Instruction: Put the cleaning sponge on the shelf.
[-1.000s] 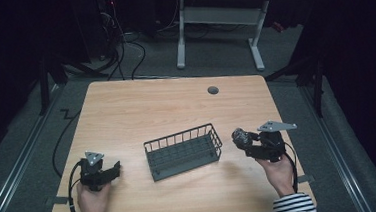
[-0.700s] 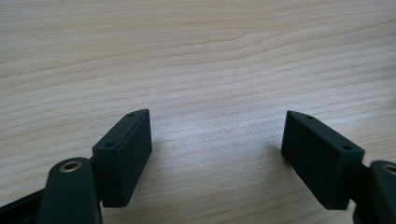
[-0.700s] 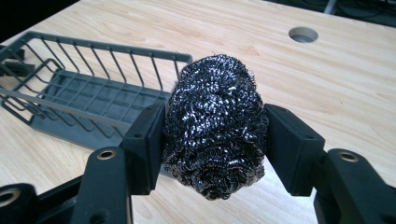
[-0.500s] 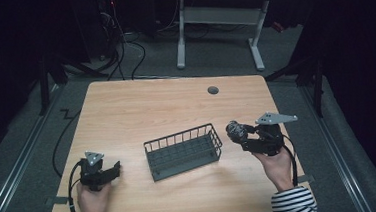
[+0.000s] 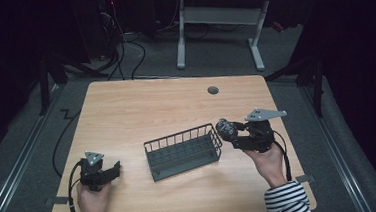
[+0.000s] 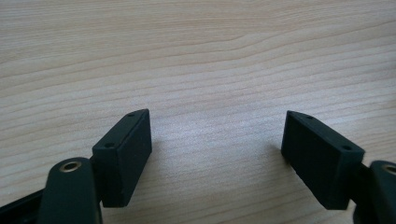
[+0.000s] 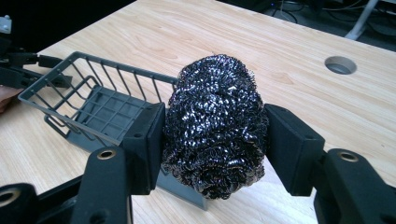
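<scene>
A dark steel-wool scouring ball [image 7: 215, 123] is squeezed between the two black jaws of my right gripper [image 7: 215, 140]. In the high view that gripper [image 5: 228, 131] holds the ball [image 5: 226, 128] in the air just beside the right end of a grey wire basket [image 5: 182, 154]. The basket [image 7: 88, 107] looks empty inside. My left gripper [image 5: 111, 170] rests low at the table's front left, its jaws wide apart over bare wood [image 6: 215, 135] with nothing between them.
The light wooden table [image 5: 151, 108] has a round cable hole [image 5: 213, 90] at its back right. Behind the table stand a white desk frame [image 5: 215, 29] and loose cables on the dark floor [image 5: 121, 45].
My right gripper has carried the scouring ball left and upward, toward the basket's right end. The left gripper has stayed put.
</scene>
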Demonstrator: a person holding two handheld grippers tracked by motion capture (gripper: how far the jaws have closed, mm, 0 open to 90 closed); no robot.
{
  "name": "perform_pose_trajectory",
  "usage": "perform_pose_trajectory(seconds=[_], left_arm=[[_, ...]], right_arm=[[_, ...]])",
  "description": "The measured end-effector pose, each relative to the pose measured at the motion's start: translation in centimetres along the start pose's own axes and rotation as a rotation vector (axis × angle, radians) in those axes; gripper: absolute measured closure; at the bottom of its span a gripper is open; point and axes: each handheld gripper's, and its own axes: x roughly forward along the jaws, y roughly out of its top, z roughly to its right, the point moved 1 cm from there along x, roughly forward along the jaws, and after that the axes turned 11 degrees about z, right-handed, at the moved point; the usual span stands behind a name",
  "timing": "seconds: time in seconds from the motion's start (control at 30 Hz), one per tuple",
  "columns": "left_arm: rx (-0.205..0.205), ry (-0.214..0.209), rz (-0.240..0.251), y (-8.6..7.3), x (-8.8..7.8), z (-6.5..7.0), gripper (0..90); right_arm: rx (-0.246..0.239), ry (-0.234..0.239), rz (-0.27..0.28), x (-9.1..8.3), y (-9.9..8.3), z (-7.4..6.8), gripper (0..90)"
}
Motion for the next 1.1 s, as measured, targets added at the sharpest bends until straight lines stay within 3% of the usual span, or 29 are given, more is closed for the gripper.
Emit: perform_pose_trajectory(seconds=[0.47,0.7,1.1], left_arm=[[0.000,0.000,0.000,0.0,0.0,0.0,24.7],[0.000,-0.001,0.000,0.0,0.0,0.0,24.7],[0.000,-0.001,0.000,0.0,0.0,0.0,24.7]], right_arm=[[-0.036,0.054,-0.030,3.3,0.5,-2.0,41.9],[-0.053,0.066,-0.078,5.9,0.0,-3.0,41.7],[-0.060,0.095,-0.147,8.5,-0.9,-3.8,41.4]])
